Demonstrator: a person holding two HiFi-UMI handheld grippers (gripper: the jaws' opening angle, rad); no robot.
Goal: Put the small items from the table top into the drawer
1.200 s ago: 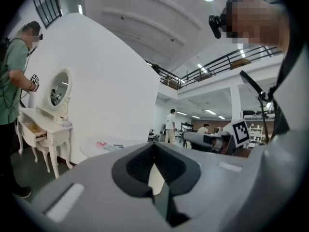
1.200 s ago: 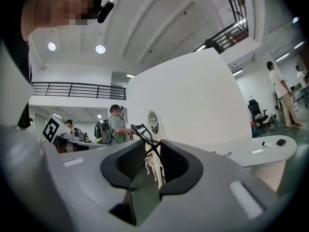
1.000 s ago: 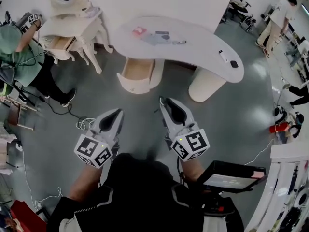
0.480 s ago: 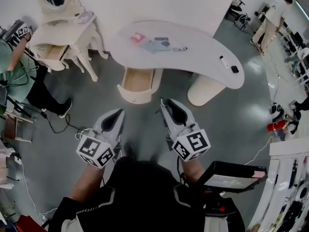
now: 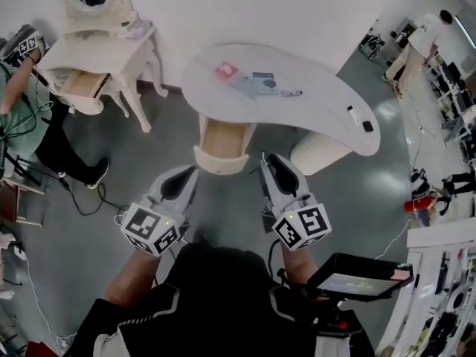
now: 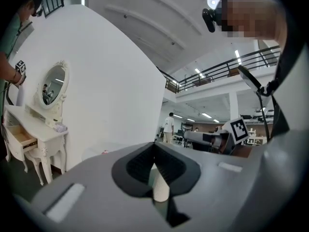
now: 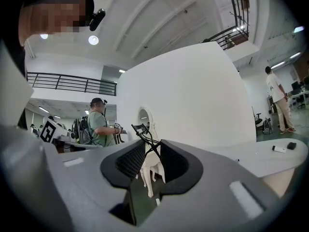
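A curved white table [image 5: 320, 106] carries several small items: a pink one [image 5: 226, 71], grey-blue cards [image 5: 260, 82], a pen [image 5: 291, 93], a white stick [image 5: 352, 113] and a small black piece [image 5: 368, 126]. Its wooden drawer [image 5: 222, 136] stands pulled out underneath. My right gripper [image 5: 265, 157] hovers just right of the drawer front, shut on a black wire eyelash curler [image 7: 144, 132] that sticks up between its jaws. My left gripper [image 5: 193, 169] sits just left of the drawer front. Its tips meet in the left gripper view [image 6: 154, 146], with nothing visibly held.
A white vanity [image 5: 104, 36] with an oval mirror and its own open drawer [image 5: 78, 88] stands at the left. Beside it is a person in green [image 5: 22, 88]. A cable [image 5: 111, 199] lies on the floor, and other people [image 5: 420, 36] stand far right.
Both grippers have advanced together toward the table. Their tips now flank the open drawer's front, where before they were well short of it. The jaws look unchanged.
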